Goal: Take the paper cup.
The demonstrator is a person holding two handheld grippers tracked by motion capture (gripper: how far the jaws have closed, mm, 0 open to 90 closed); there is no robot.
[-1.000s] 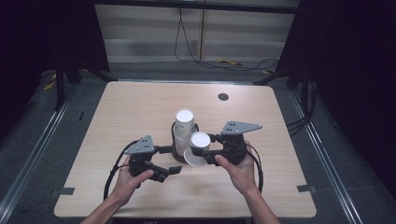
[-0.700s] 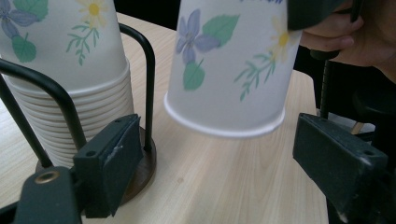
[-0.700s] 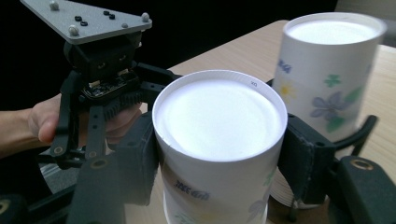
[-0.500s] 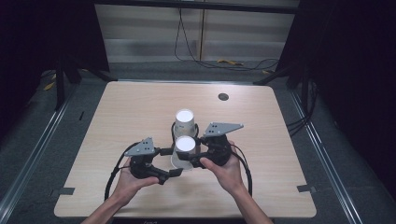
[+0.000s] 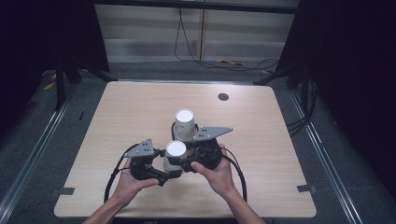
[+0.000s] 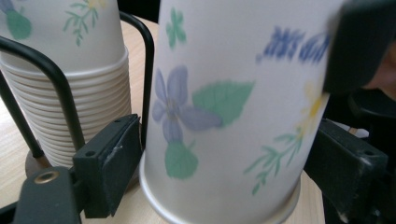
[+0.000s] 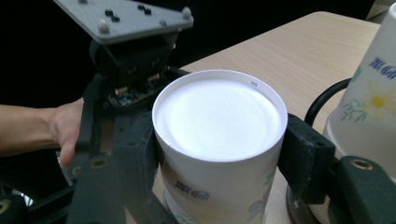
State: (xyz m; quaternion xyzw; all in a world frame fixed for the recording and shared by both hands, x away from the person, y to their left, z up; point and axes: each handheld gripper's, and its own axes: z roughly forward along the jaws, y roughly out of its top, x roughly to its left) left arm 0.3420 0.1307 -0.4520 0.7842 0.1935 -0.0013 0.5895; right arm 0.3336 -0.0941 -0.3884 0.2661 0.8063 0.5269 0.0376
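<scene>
Your right gripper (image 5: 180, 164) has its fingers (image 7: 306, 158) clamped on an upside-down paper cup (image 5: 175, 156), low over the bench (image 5: 261, 140), just in front of the cup stack (image 5: 184, 124) in its wire holder (image 6: 148, 60). Your left gripper (image 5: 163, 173) fingers (image 6: 109, 170) flank the cup's rim; I can't tell whether they press it.

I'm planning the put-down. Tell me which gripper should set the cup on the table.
Right. The right gripper is shut on the cup just under its upturned base. The left gripper has its jaws flanking the rim end, and I can't tell whether they grip it.
</scene>
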